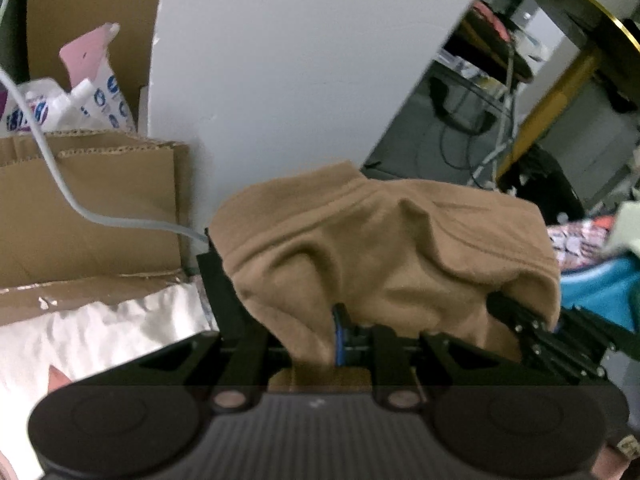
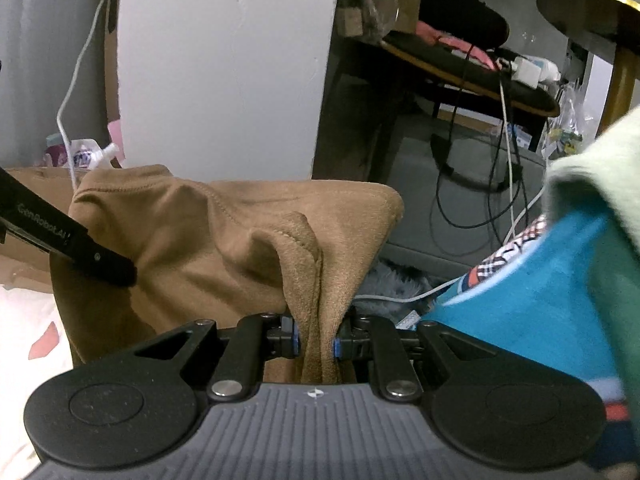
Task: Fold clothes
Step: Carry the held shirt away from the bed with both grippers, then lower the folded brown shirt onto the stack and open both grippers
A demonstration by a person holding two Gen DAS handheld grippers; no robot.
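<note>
A tan garment (image 1: 380,240) hangs bunched over my left gripper (image 1: 316,344), which is shut on a fold of it. Only one blue pad (image 1: 338,332) shows past the cloth. In the right wrist view the same tan garment (image 2: 200,232) stretches leftward, and a hemmed fold drops between the blue pads (image 2: 335,346) of my right gripper (image 2: 316,340), shut on it. The two grippers hold the cloth close together. The right gripper's black frame (image 1: 536,332) sits at the garment's right edge, and a black finger of the left gripper (image 2: 92,258) reaches in at the left.
A cardboard box (image 1: 80,200) with a white cable (image 1: 60,176) across it stands on the left beside a white pillar (image 1: 280,60). Blue cloth (image 2: 540,300) and pale green cloth (image 2: 600,168) lie close on the right. Beyond are cables on the floor (image 2: 460,184) and a gold-rimmed table (image 2: 592,4).
</note>
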